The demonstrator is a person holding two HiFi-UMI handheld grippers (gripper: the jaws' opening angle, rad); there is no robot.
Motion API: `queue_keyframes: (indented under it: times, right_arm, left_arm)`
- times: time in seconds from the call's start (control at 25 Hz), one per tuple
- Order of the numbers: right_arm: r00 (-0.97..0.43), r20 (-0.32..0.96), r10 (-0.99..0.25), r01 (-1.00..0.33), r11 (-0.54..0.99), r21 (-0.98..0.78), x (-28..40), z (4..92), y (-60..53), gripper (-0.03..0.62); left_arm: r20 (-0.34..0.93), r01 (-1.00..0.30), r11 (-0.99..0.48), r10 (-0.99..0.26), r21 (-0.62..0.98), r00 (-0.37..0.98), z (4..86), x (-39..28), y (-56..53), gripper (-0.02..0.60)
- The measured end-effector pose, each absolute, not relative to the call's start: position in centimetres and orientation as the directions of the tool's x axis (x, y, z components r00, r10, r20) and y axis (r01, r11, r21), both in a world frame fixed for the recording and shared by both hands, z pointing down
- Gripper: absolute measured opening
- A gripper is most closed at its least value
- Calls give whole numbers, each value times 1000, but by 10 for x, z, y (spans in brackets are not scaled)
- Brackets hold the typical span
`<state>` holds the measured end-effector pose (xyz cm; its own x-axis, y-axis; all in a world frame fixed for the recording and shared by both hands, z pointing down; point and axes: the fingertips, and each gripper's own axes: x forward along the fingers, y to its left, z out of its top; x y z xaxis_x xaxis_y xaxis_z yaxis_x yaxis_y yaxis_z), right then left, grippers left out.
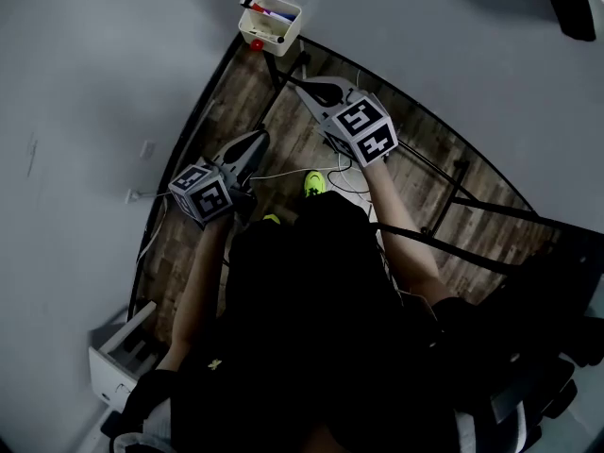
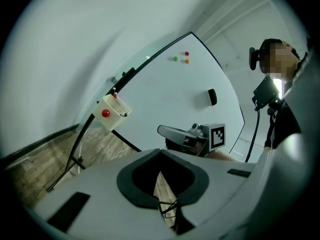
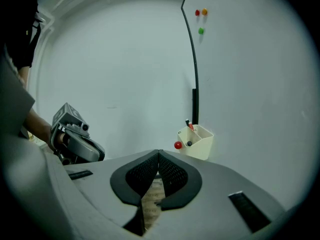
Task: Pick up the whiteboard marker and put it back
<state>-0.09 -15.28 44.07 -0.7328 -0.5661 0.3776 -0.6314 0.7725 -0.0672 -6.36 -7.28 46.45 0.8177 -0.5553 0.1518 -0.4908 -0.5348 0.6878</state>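
Note:
A white holder point(image 1: 272, 24) hangs at the whiteboard's lower corner, with a red-capped whiteboard marker point(image 1: 267, 10) and other pens standing in it. In the right gripper view the holder point(image 3: 197, 143) is ahead and slightly right, the marker point(image 3: 190, 126) poking out of it. My right gripper point(image 3: 158, 152) is shut with nothing between its jaws, a short way from the holder; the head view has it point(image 1: 302, 87) just below the holder. My left gripper point(image 2: 160, 151) also has its tips together and holds nothing. It point(image 1: 255, 142) hangs lower left of the right one.
The whiteboard point(image 2: 170, 91) carries coloured magnets point(image 2: 186, 54) and a black eraser point(image 2: 212, 97). A red magnet point(image 3: 177, 145) sticks to the holder's front. The board's black stand legs point(image 1: 453, 182) and a cable point(image 1: 283, 173) lie on the wooden floor point(image 1: 203, 243). A white box point(image 1: 121, 352) sits bottom left.

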Motion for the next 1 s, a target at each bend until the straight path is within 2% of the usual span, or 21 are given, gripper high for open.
queue_keyframes:
  times: [0.6, 1.0]
  right_arm:
    - [-666, 414, -621, -684, 730, -6, -44, 430, -79, 6]
    - [-624, 435, -649, -732, 681, -33, -77, 439, -6, 6]
  left_arm:
    - [94, -419, -603, -494, 679, 864, 449, -113, -16, 18]
    - [83, -358, -632, -421, 687, 903, 451, -145, 33, 18]
